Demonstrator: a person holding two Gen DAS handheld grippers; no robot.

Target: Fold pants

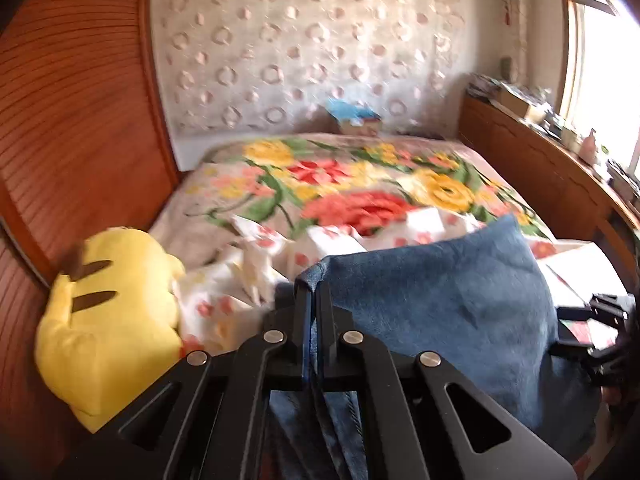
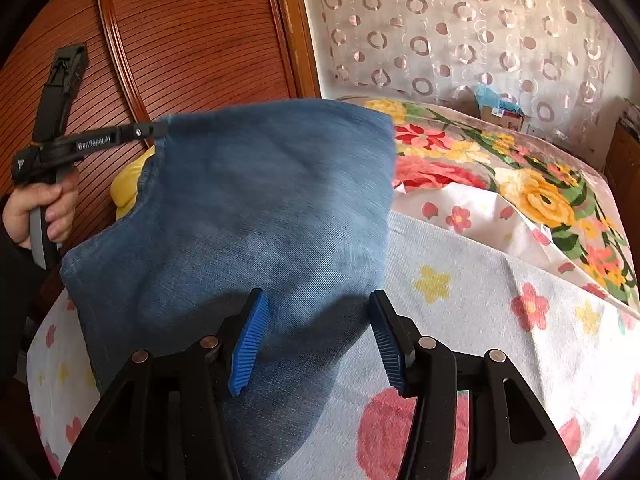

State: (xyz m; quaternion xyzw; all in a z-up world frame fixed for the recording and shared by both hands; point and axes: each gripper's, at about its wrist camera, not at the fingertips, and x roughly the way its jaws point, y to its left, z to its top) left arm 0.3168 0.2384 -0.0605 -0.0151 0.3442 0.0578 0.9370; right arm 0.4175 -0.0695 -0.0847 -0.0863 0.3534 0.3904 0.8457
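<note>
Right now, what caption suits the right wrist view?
Open right gripper above blue denim pants, lifted at one corner by the shut left gripper over a flowered bedsheet.

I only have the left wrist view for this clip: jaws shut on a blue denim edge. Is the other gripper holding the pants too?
Observer: No. In the right wrist view the right gripper is open, its blue pads standing apart above the pants.
Operator: Are the pants lying flat on the bed?
Observer: Not fully. The left gripper lifts the far left corner, so the denim rises from the flowered sheet like a raised flap.
Operator: Who is holding that left gripper?
Observer: A hand wrapped around its handle, in front of the ribbed wooden door.
</note>
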